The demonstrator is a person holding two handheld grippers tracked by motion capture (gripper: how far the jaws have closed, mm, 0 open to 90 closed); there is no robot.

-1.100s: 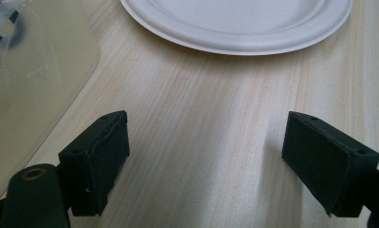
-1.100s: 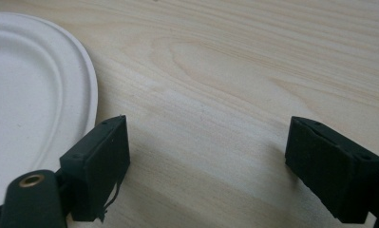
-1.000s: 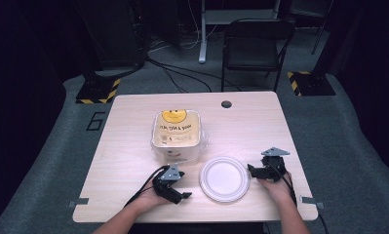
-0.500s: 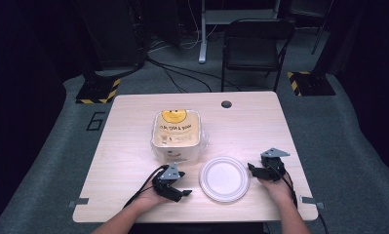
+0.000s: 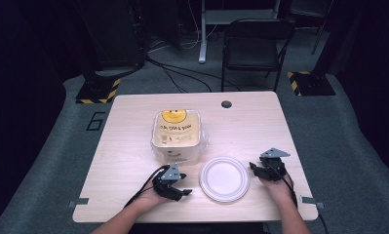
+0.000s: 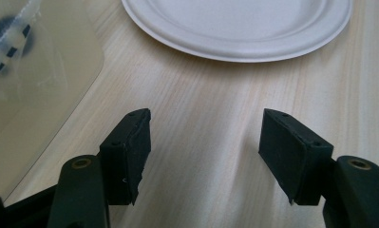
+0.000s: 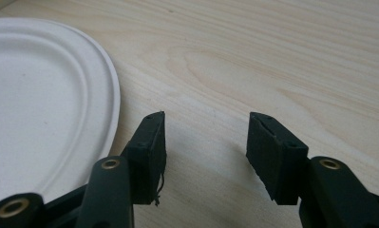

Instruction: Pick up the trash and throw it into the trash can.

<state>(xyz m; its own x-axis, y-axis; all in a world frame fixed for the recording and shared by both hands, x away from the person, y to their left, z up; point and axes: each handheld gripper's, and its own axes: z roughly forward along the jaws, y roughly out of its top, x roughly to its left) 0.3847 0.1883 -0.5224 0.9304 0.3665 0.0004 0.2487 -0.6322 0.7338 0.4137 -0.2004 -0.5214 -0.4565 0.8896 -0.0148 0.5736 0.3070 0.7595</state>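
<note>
Two grippers flank the plate low in the high view (box above); left gripper and right gripper both gape empty over the table.

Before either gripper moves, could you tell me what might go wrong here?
The paper plate lies flat and looks light, so open jaws of the left gripper or right gripper may push it along the table rather than grip its rim. The bagged container sits close behind; its loose plastic could snag.
</note>
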